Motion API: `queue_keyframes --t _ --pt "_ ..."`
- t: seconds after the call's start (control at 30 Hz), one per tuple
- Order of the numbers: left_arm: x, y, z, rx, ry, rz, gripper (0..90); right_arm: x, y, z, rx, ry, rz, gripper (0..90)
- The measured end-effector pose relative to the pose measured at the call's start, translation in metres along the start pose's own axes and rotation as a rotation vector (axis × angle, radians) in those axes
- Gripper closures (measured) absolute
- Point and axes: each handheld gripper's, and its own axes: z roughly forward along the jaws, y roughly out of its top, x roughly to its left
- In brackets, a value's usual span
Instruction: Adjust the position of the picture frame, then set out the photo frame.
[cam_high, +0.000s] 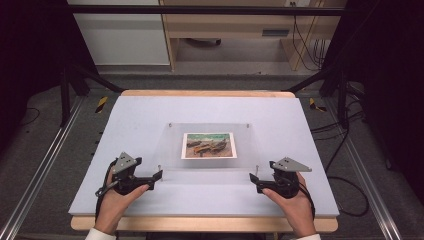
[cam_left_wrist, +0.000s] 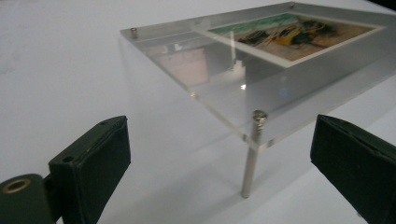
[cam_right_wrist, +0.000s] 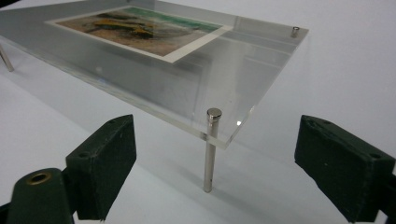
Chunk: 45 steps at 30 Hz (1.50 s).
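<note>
Lilac-grey board covers the surface (cam_high: 150, 115), which takes up the middle of the high view. At its centre stands the clear acrylic frame (cam_high: 210, 131), a transparent plate raised off the board on four thin metal pins, with a printed picture (cam_high: 208, 145) of green, orange and brown tones sandwiched in its middle. The plate sits level, its long edge running across the frame, all four pins down.

Lower left of the high view, the left tool (cam_high: 156, 176) points toward the near left corner of the plate; lower right, the right tool (cam_high: 253, 181) points toward the near right corner. Each is held in one hand of the person, whose forearms enter from the bottom edge. In the left gripper view the black jaws stand wide apart with the near left pin (cam_left_wrist: 252, 154) and its plate corner between and beyond them, untouched; the right gripper view shows the same with the near right pin (cam_right_wrist: 211, 149).

Judging from this, the frame is set down and let go, and both tools are clear of it. The next move probably calls for drawing both tools straight back without clipping a pin or nudging the plate.
</note>
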Motion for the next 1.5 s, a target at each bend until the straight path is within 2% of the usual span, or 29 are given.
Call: queue_keyframes --t 0.1,0.13,0.2,0.3,0.33,0.53,0.67,0.77,0.8,0.83,0.87,0.9,0.93,0.97,1.03,1.07,1.17,1.23,1.27,1.3,1.33,1.5 --pt "0.001 0.001 -0.005 -0.022 -0.018 -0.003 4.3 -0.001 0.001 -0.002 -0.014 0.002 -0.008 11.3" --pt "0.002 0.002 -0.007 -0.040 -0.030 -0.015 4.4 -0.002 0.001 -0.003 -0.026 0.009 -0.003 10.1" --pt "0.004 0.006 -0.012 -0.083 -0.058 -0.071 4.5 -0.001 0.002 -0.003 -0.036 0.015 -0.013 9.7" --pt "0.003 0.009 -0.012 -0.082 -0.058 -0.054 4.7 0.000 0.003 -0.003 -0.045 0.014 -0.019 9.8" --pt "0.001 0.012 -0.011 -0.071 -0.049 -0.034 5.0 0.001 0.004 -0.003 -0.039 0.013 -0.025 10.5" --pt "-0.004 0.017 -0.010 -0.066 -0.036 -0.016 5.6 0.003 0.006 -0.002 -0.043 -0.007 -0.042 11.6" --pt "-0.005 0.022 -0.010 -0.063 -0.027 -0.023 5.7 0.005 0.007 -0.005 -0.052 -0.019 -0.045 13.1" --pt "-0.007 0.035 -0.009 -0.068 -0.023 -0.006 6.3 0.007 0.017 -0.004 -0.063 -0.048 -0.057 13.4" --pt "-0.007 0.040 -0.008 -0.067 0.001 0.008 8.1 0.007 0.021 -0.003 -0.061 -0.058 -0.054 13.2" --pt "-0.007 0.040 -0.008 -0.067 0.001 0.008 8.8 0.007 0.021 -0.003 -0.061 -0.058 -0.054 13.2" --pt "-0.006 0.052 -0.008 -0.084 0.034 0.013 8.9 0.007 0.032 0.002 -0.056 -0.072 -0.050 15.2" --pt "-0.006 0.052 -0.008 -0.084 0.034 0.013 9.1 0.007 0.032 0.002 -0.056 -0.072 -0.050 15.2" --pt "-0.004 0.062 -0.006 -0.094 0.021 -0.005 9.2 0.008 0.045 0.007 -0.050 -0.078 -0.077 16.9" --pt "-0.004 0.062 -0.006 -0.094 0.021 -0.005 9.3 0.008 0.045 0.007 -0.050 -0.078 -0.077 16.9" --pt "-0.001 0.067 -0.001 -0.086 0.024 -0.016 9.3 0.007 0.056 0.014 -0.032 -0.072 -0.086 16.8" --pt "0.001 0.067 0.005 -0.076 0.024 -0.037 9.7 0.006 0.066 0.020 -0.027 -0.065 -0.081 18.4" --pt "0.001 0.064 0.008 -0.059 0.030 -0.047 9.5 0.004 0.071 0.024 -0.012 -0.060 -0.075 23.8" --pt "0.001 0.055 0.010 -0.047 0.026 -0.042 9.5 -0.001 0.062 0.031 -0.034 -0.046 -0.032 25.0" --pt "0.001 0.053 0.011 -0.045 0.023 -0.047 9.1 -0.003 0.058 0.035 -0.010 -0.031 -0.029 24.6" --pt "0.001 0.053 0.011 -0.045 0.023 -0.047 9.1 -0.003 0.058 0.035 -0.010 -0.031 -0.029 24.6" --pt "0.003 0.050 0.013 -0.040 0.034 -0.067 9.7 -0.004 0.054 0.038 0.018 -0.026 -0.022 24.6" --pt "0.004 0.045 0.019 -0.028 0.018 -0.103 14.8 -0.004 0.052 0.037 0.043 -0.014 0.011 24.1"
